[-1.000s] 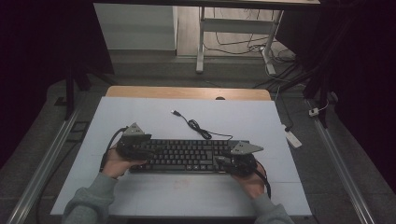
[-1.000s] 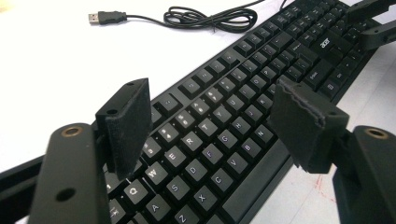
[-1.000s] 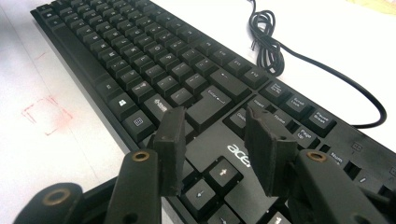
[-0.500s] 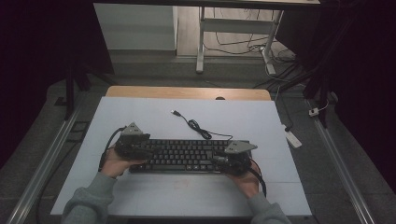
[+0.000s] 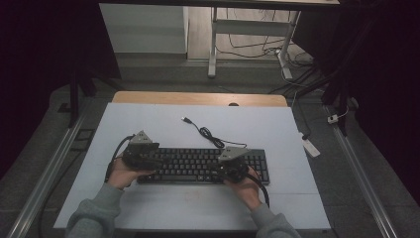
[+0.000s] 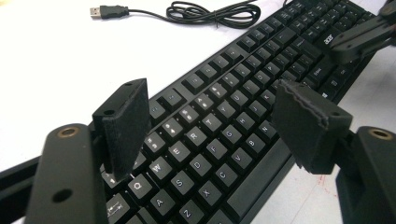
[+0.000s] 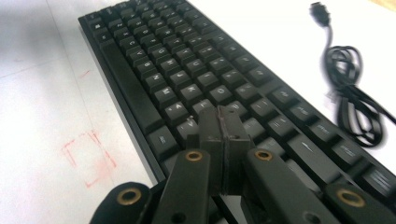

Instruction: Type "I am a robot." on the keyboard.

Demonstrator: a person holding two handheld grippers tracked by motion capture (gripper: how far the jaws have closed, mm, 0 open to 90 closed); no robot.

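Left gripper view: keyboard (image 6: 224, 126) reads "acer"; left jaws open, right jaws closed.

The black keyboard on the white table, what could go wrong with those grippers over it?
1. The right gripper, jaws just closed on nothing, hangs over the black keyboard and might press a wrong key.
2. The left gripper is open above the letter keys and may bump several.
3. The coiled black USB cable lies close behind and could snag.
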